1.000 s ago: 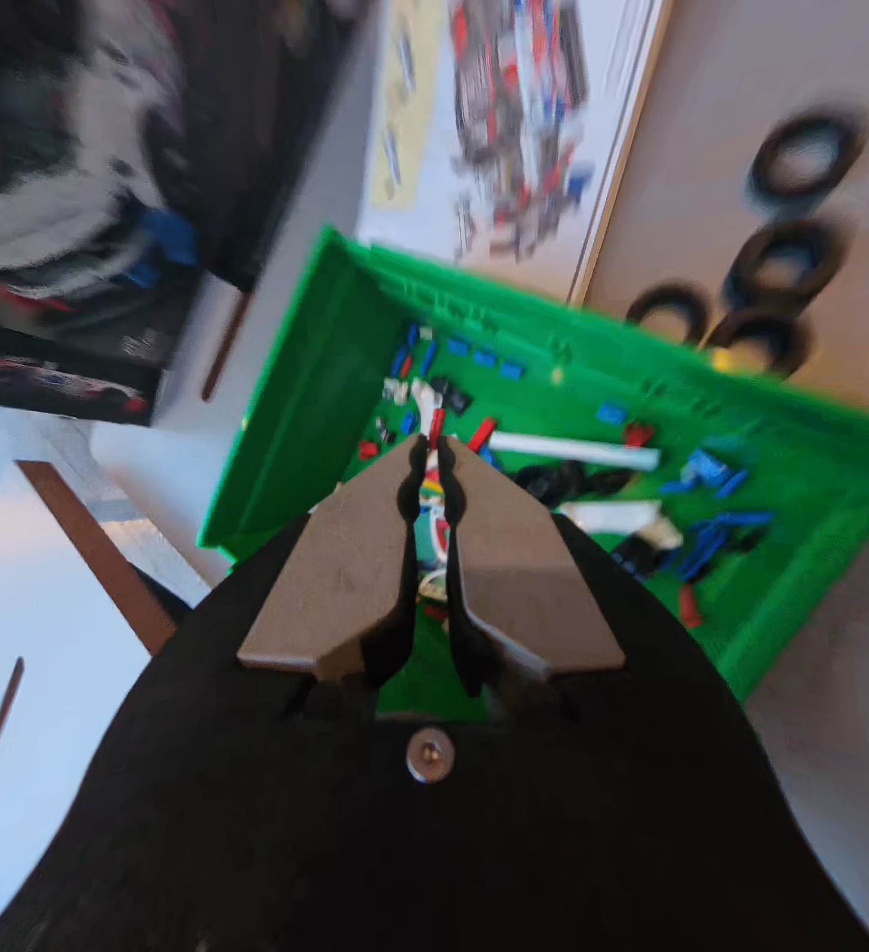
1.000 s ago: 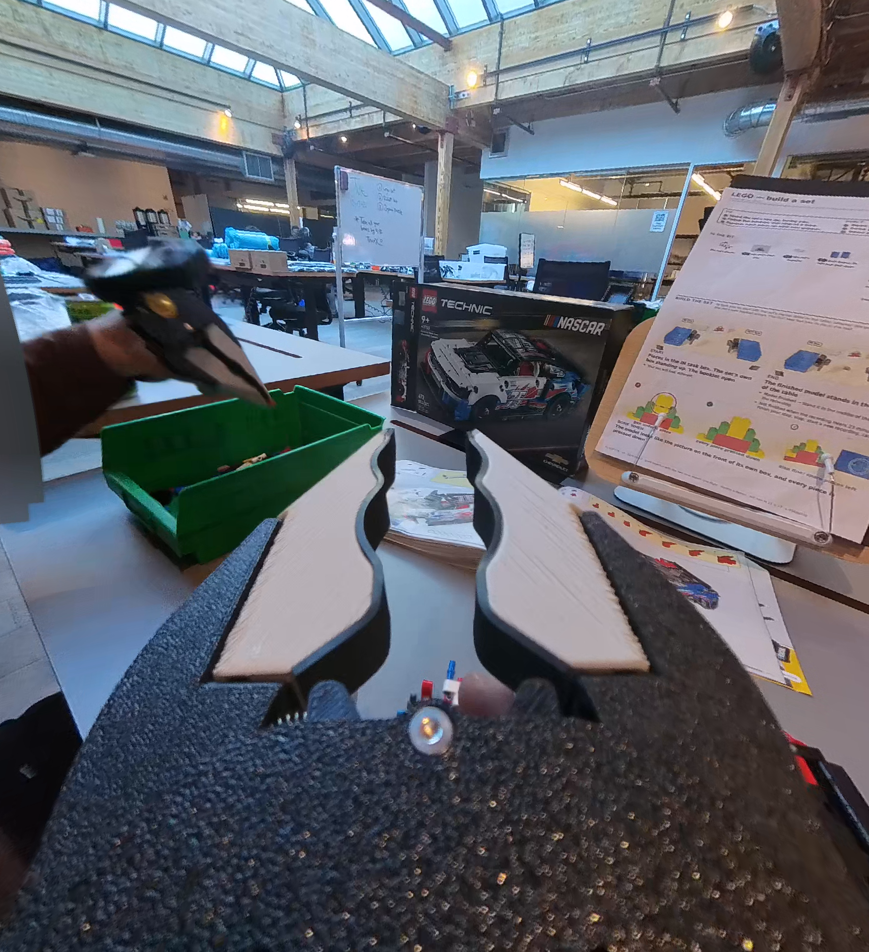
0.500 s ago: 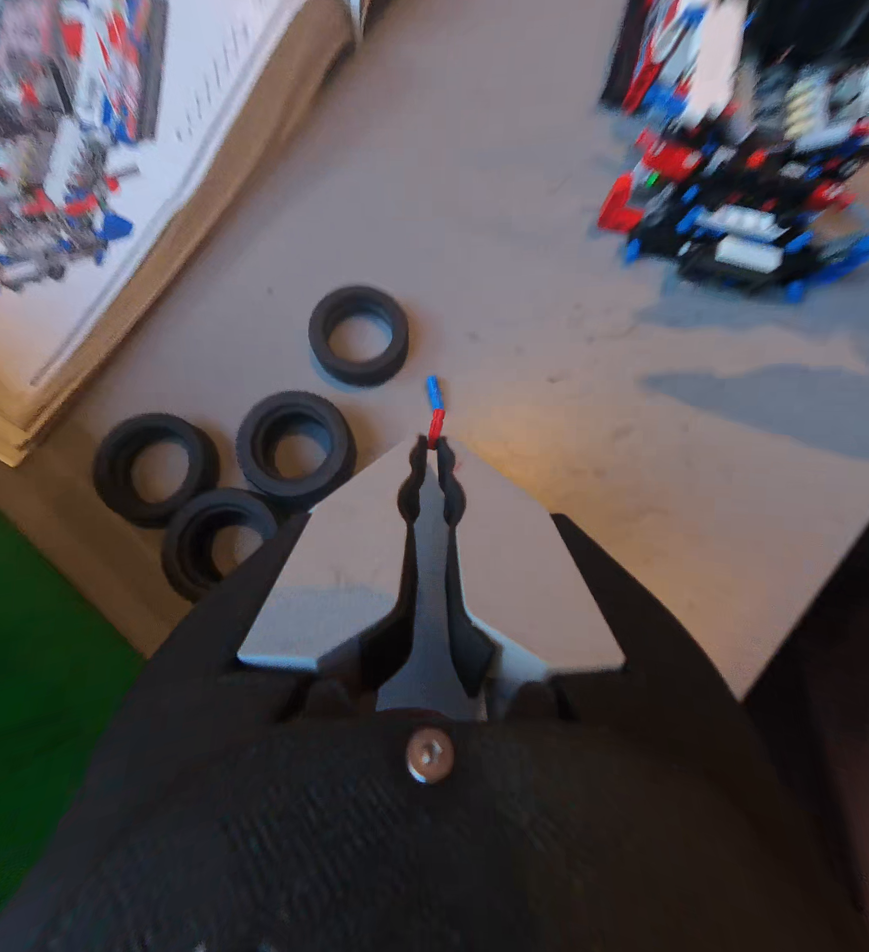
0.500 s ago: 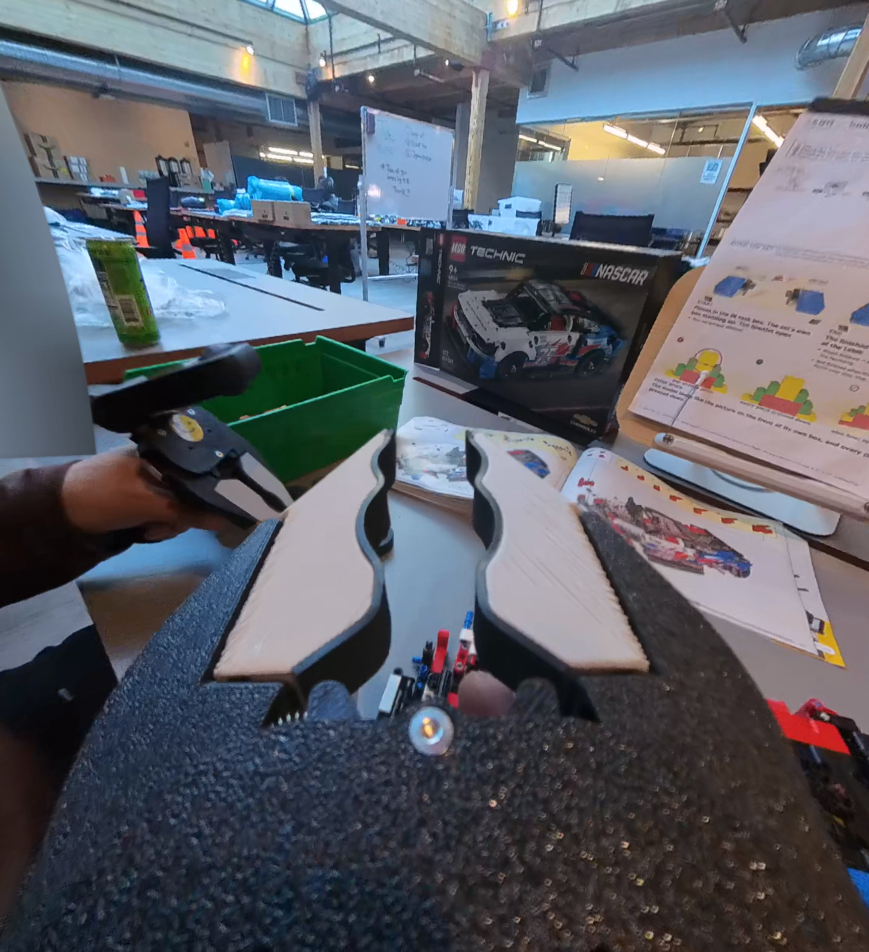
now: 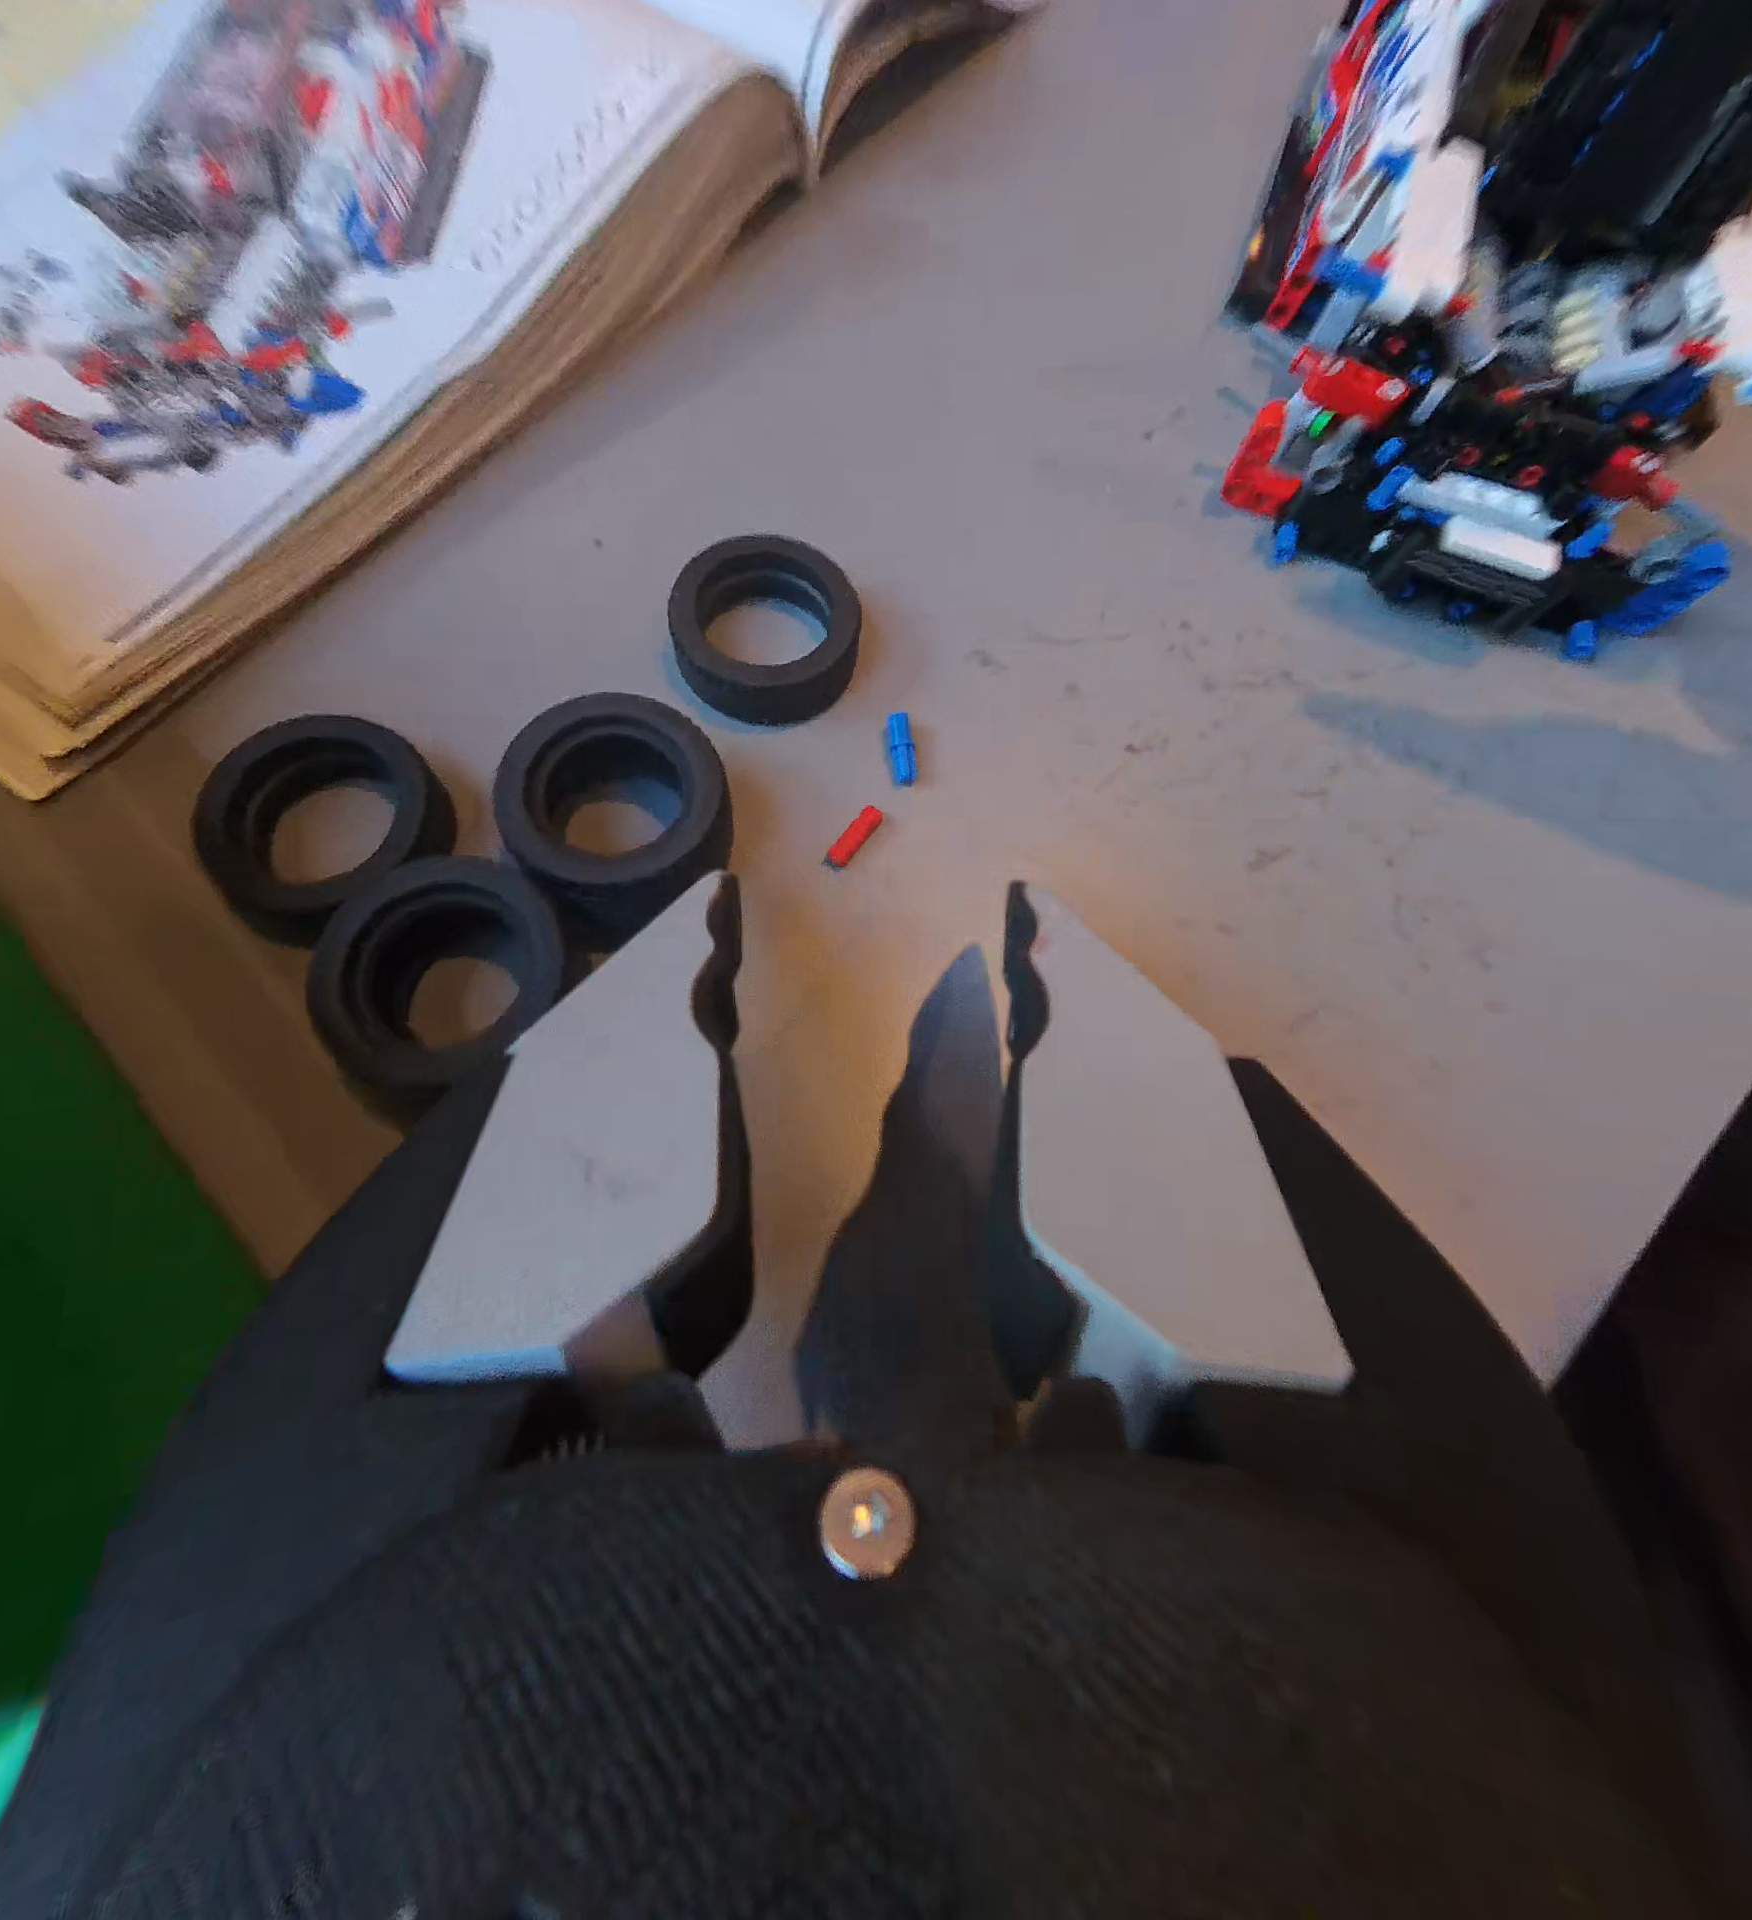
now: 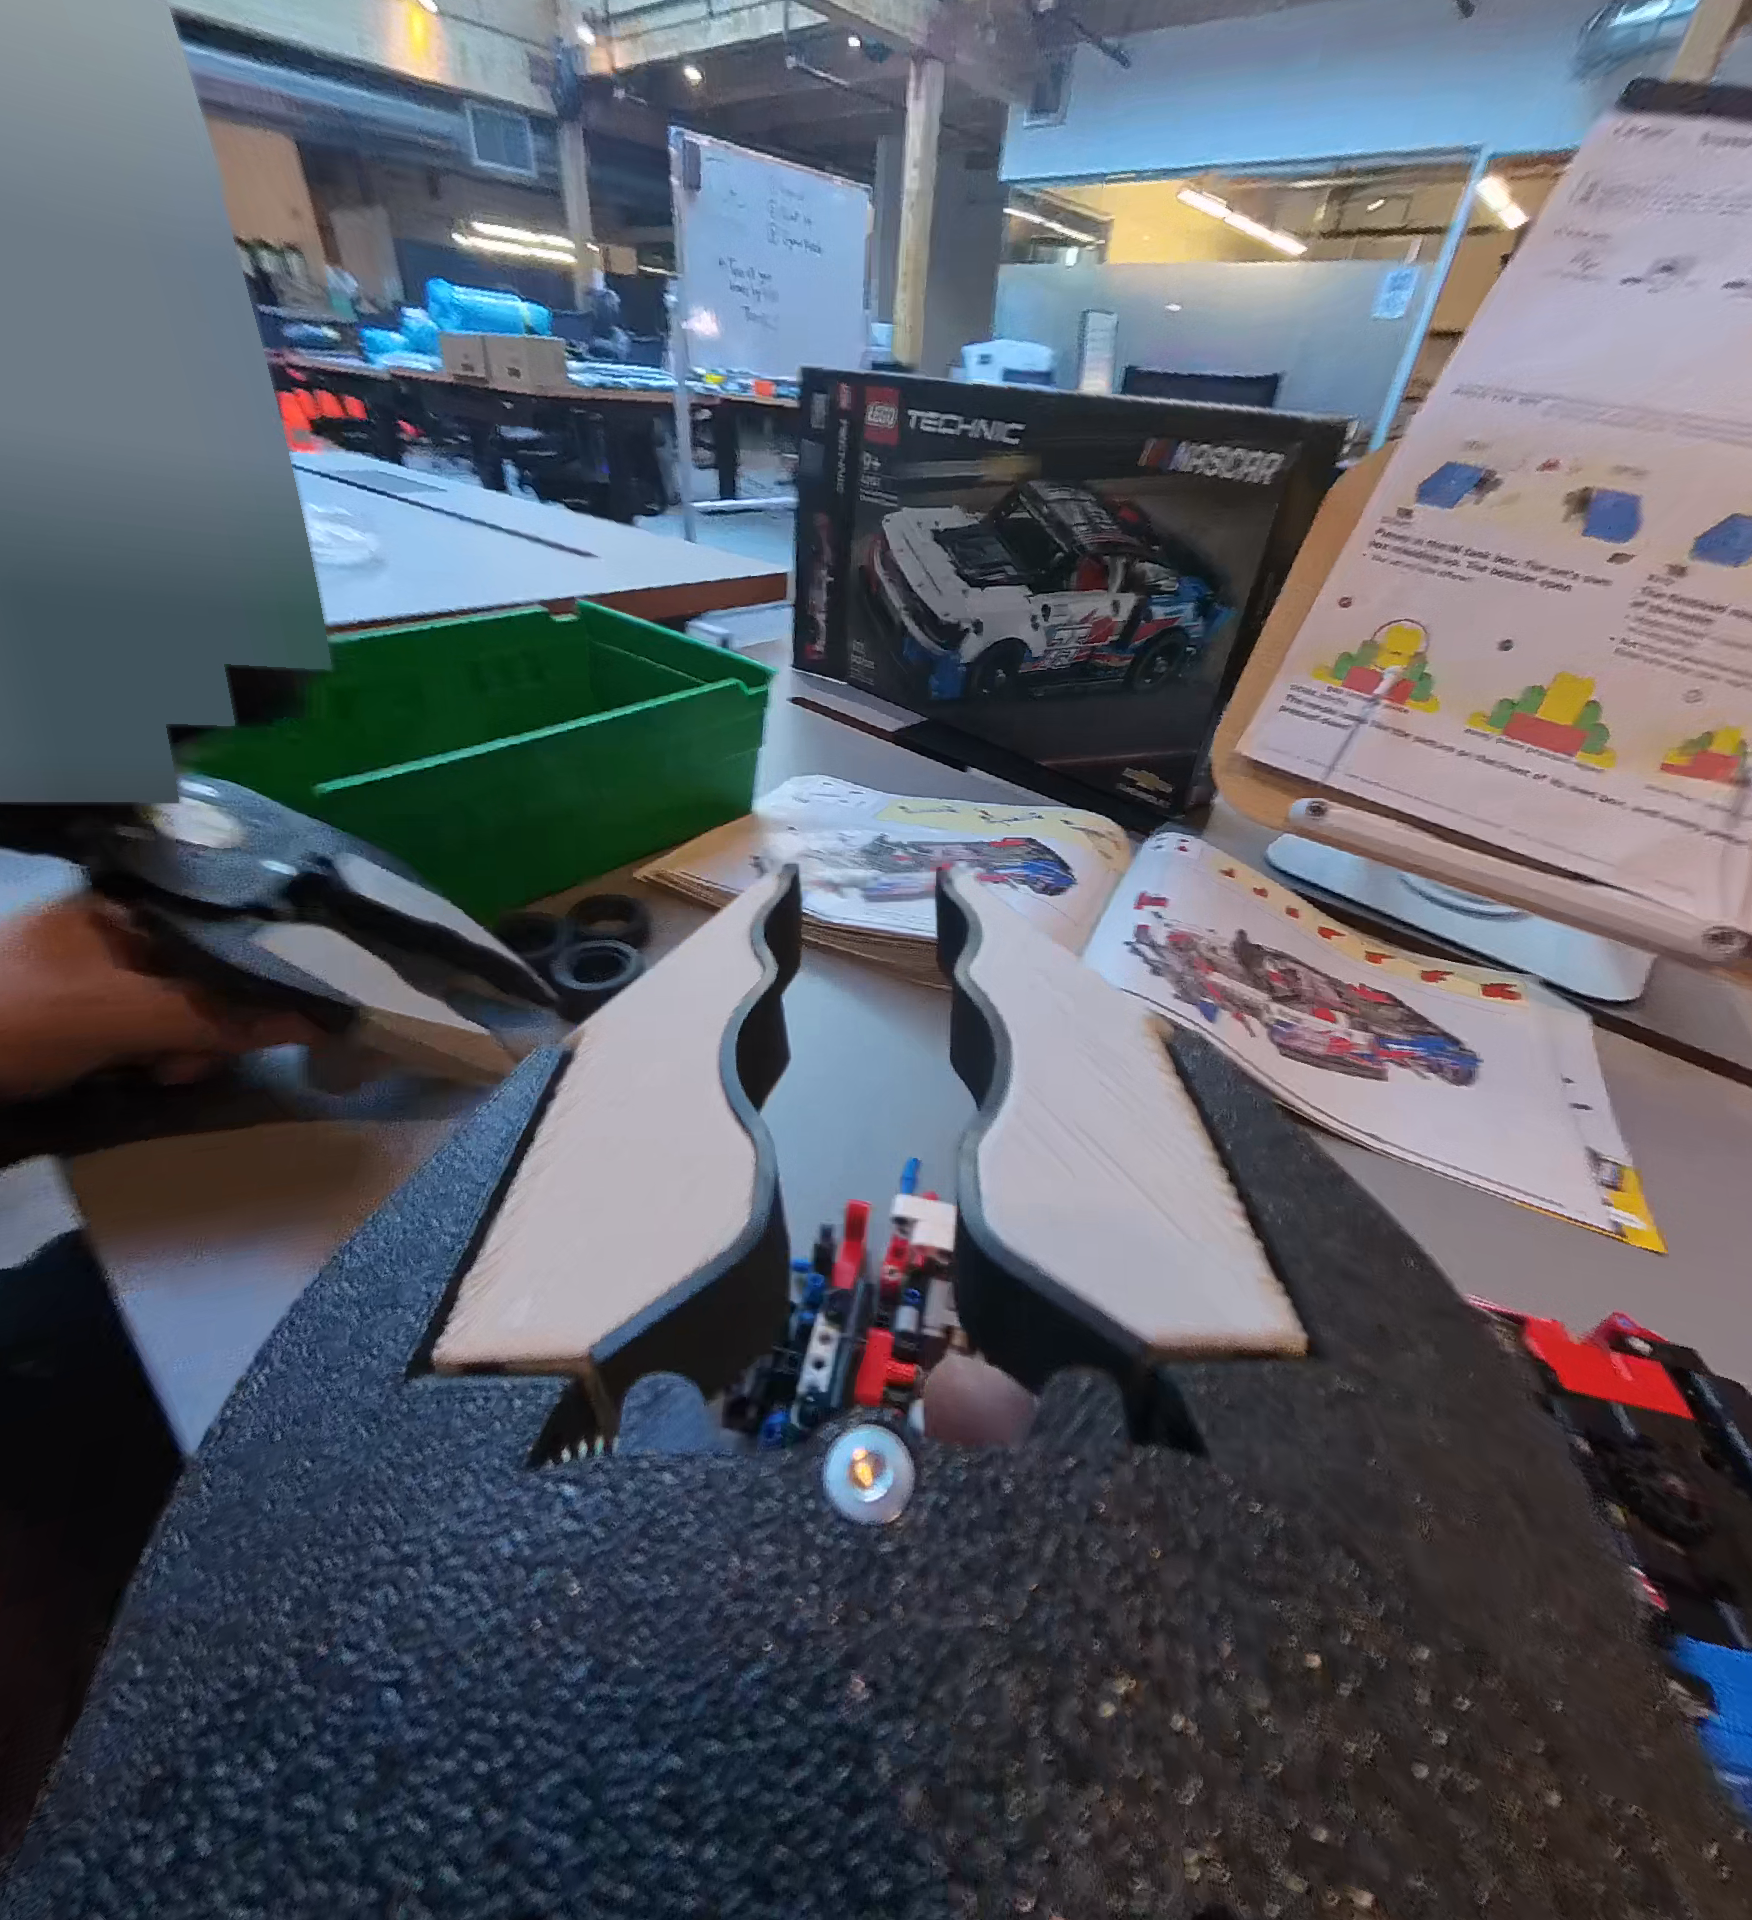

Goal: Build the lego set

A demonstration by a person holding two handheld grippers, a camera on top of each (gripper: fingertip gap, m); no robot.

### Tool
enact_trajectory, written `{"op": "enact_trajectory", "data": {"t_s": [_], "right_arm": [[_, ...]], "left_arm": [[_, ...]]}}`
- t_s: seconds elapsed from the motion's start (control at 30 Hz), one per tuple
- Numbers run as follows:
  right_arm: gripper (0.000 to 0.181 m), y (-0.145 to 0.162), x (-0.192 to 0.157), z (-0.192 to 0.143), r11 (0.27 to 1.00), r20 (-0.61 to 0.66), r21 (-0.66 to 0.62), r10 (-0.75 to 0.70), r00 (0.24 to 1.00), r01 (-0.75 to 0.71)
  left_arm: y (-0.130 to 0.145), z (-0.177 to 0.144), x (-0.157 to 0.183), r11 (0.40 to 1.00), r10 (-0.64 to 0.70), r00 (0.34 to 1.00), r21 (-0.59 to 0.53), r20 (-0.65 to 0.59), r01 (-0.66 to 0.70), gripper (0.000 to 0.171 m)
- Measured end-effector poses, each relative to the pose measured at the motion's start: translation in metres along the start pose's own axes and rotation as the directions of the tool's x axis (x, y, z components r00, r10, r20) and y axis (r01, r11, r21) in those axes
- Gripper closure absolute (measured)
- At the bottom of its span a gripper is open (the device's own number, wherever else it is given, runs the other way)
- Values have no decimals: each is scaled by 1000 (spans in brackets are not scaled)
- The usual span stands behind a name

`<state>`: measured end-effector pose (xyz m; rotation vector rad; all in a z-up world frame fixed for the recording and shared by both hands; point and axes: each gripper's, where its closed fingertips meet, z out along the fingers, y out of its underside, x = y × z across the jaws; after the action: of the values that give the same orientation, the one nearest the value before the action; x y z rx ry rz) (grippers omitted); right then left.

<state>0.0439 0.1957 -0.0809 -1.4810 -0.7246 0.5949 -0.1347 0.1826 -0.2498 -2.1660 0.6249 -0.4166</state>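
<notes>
In the left wrist view my left gripper (image 5: pixel 867 894) is open and empty above the grey table. A small red pin (image 5: pixel 853 836) lies on the table just beyond its tips, with a blue pin (image 5: pixel 899 747) a little farther on. Several black tyres (image 5: pixel 610 788) lie to the left. The partly built car model (image 5: pixel 1474 488) stands at the far right. In the right wrist view my right gripper (image 6: pixel 867 899) is open and empty, held over part of the model (image 6: pixel 856 1314). The left gripper (image 6: pixel 352 935) shows there at the left, held in a hand.
An open instruction book (image 5: pixel 228 312) lies at the far left, also in the right wrist view (image 6: pixel 1267 997). A green parts bin (image 6: pixel 539 748) stands behind the tyres (image 6: pixel 591 945). The set's box (image 6: pixel 1048 582) and a sheet on a stand (image 6: pixel 1599 540) are at the back. The left gripper's tips are roughly 25 centimeters from the right gripper's. To reach the blue pin (image 5: pixel 899 747) in a straight line is about 4 centimeters for my left fingers, about 25 centimeters for my right.
My left gripper carried the red pin from the green bin over to the table beside the tyres, then opened and let it go. My right gripper tipped down a little and stayed open.
</notes>
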Motion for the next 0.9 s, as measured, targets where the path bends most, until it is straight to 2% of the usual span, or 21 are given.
{"op": "enact_trajectory", "data": {"t_s": [0.13,0.23,0.3,0.37,0.43,0.53,0.6,0.67,0.8,0.9], "right_arm": [[155,18,4,3,993,-99,-18,-120,988,119],[156,15,25,-4,974,-205,-8,-223,953,226],[178,4,53,-25,963,-304,29,-247,920,268],[175,3,97,-56,966,-459,45,-205,865,253],[159,24,144,-89,985,-589,13,-130,798,171],[162,83,189,-118,998,-656,-49,3,755,-47],[164,113,204,-131,989,-694,-55,60,717,-136],[164,109,208,-132,991,-696,-24,77,714,-130],[167,114,205,-124,990,-691,-83,24,723,-112],[167,114,204,-123,990,-686,-81,29,727,-116]], "left_arm": [[-14,-36,5,971,80,993,218,88,-97,125],[-23,-53,10,934,108,991,335,76,-128,133],[-30,-61,8,907,114,991,399,74,-134,137],[-34,-66,3,891,102,992,437,78,-126,139],[-35,-67,1,888,82,995,449,53,-97,140],[-35,-66,-1,891,69,997,447,43,-81,143],[-35,-65,-1,894,71,997,442,36,-79,146],[-34,-61,3,902,83,997,424,7,-78,147],[-32,-57,0,917,50,998,397,-24,-37,147],[-32,-57,-1,918,39,999,397,-30,-25,147]]}}
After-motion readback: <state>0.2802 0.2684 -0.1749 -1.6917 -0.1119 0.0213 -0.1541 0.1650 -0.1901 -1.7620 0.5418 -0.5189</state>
